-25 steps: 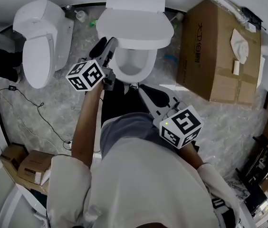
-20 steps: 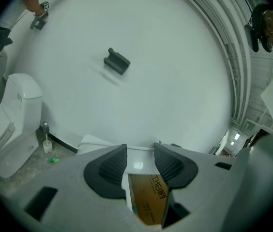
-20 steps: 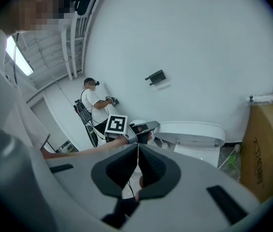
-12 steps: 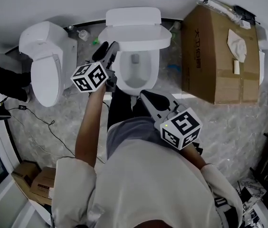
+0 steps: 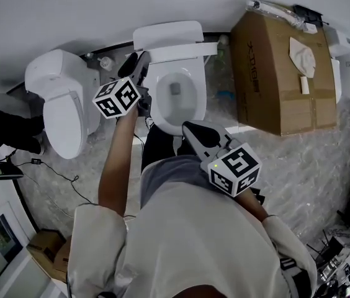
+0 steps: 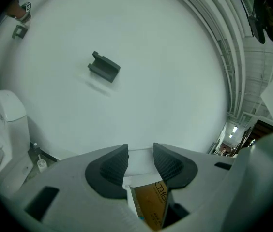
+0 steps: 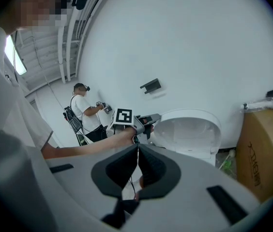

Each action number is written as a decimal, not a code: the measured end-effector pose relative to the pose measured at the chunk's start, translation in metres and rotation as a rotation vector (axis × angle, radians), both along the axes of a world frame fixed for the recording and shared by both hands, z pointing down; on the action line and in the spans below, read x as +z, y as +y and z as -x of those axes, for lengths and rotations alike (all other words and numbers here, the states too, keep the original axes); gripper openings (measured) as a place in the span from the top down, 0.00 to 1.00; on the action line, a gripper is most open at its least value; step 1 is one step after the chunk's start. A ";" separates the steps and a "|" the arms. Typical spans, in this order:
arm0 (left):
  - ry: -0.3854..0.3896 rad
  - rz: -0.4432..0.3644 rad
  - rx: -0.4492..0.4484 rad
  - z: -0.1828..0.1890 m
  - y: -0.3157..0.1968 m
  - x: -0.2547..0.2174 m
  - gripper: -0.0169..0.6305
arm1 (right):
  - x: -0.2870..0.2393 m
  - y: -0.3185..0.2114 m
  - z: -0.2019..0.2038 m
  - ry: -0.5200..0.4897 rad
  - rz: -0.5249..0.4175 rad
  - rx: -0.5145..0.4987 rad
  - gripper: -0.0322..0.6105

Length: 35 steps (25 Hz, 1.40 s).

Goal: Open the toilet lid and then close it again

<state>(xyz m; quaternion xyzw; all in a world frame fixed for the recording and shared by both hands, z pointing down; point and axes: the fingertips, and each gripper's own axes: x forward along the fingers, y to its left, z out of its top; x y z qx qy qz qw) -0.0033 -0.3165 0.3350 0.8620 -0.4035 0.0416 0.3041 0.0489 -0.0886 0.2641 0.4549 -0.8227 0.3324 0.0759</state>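
The white toilet point(image 5: 174, 95) stands in the middle of the head view, bowl uncovered. Its lid point(image 5: 181, 52) stands nearly upright against the tank point(image 5: 167, 33). My left gripper point(image 5: 141, 62) reaches to the lid's left edge. In the left gripper view that white edge point(image 6: 139, 167) sits between the pads of the left gripper point(image 6: 140, 159), whose jaws are closing on it. My right gripper point(image 5: 188, 128) hangs back near my body, shut and empty. The right gripper view shows its jaws point(image 7: 137, 166) pressed together, with the raised lid point(image 7: 189, 129) and the left gripper point(image 7: 151, 121) beyond.
A second white toilet point(image 5: 63, 104) stands to the left, lid down. A large cardboard box point(image 5: 280, 73) stands right of the toilet. A cable point(image 5: 57, 172) trails over the marble floor at the left. Another person point(image 7: 85, 110) stands far off by the wall.
The lid has swung from low over the bowl to nearly upright, uncovering the bowl. My left gripper went up and toward the wall with it. The right gripper barely shifted.
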 end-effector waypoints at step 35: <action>0.058 -0.038 0.079 -0.034 -0.143 -0.031 0.75 | -0.006 -0.067 0.021 0.020 0.002 0.146 0.93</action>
